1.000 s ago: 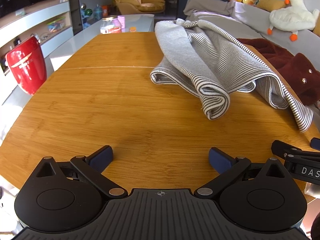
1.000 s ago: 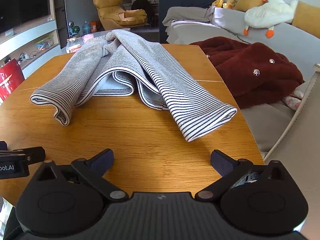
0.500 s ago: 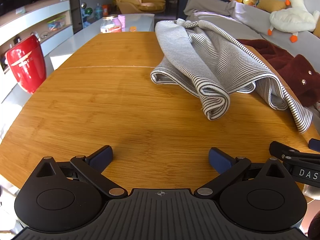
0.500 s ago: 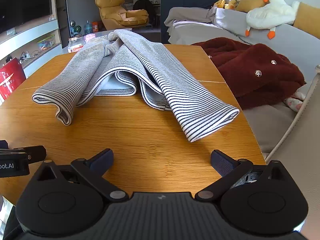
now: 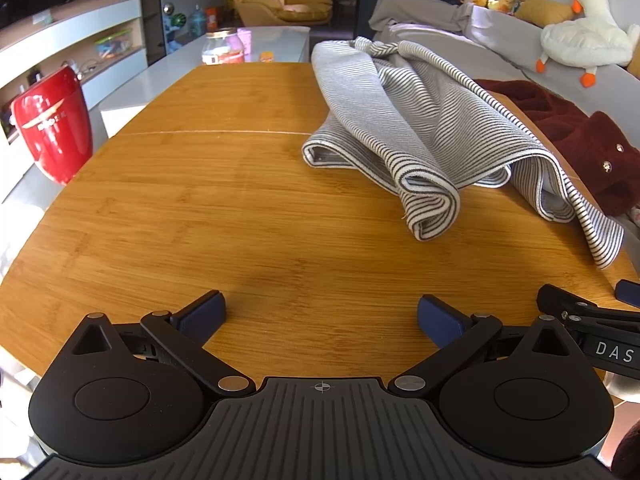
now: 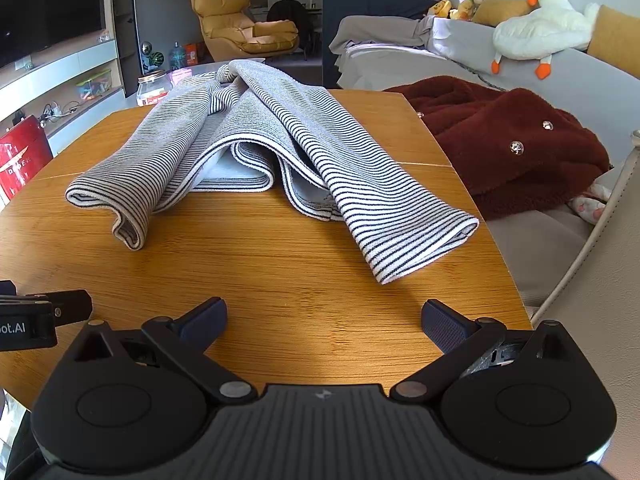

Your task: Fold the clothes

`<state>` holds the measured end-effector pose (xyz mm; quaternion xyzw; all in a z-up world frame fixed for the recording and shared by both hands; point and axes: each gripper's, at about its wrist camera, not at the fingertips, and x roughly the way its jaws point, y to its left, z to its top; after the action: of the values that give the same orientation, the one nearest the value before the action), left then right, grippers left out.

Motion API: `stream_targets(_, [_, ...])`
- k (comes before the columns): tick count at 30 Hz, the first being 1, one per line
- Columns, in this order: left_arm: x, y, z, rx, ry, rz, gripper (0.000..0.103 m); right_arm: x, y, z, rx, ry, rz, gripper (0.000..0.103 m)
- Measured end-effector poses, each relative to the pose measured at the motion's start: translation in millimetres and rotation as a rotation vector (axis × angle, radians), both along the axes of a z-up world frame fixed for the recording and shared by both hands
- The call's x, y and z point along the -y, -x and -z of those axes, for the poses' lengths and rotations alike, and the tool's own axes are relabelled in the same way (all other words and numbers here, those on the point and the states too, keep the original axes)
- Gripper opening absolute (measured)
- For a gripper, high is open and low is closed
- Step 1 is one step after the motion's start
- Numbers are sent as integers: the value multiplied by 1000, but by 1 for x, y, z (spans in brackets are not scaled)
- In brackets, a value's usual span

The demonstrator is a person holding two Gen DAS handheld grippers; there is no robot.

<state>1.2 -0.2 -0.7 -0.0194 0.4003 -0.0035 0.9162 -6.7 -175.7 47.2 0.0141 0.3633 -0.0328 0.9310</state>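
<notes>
Right wrist view: our right gripper (image 6: 323, 318) and left gripper (image 5: 320, 314) hang spread and empty; the striped garment (image 6: 256, 152) lies bunched mid-frame on the table (image 6: 280, 280). We risk pinching several layers, or dragging its cuff off the right edge.

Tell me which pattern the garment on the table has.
Thin dark and white stripes on the garment; clearest in the right wrist view.

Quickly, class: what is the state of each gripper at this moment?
Left gripper: open, holding nothing, over the wooden table.
Right gripper: open, holding nothing, short of the striped garment.
</notes>
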Motion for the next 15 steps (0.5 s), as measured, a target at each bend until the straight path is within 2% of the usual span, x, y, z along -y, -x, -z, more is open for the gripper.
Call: stream_targets(15, [0, 1, 0, 2, -4, -1, 103, 1, -1, 0, 4, 0, -1, 103])
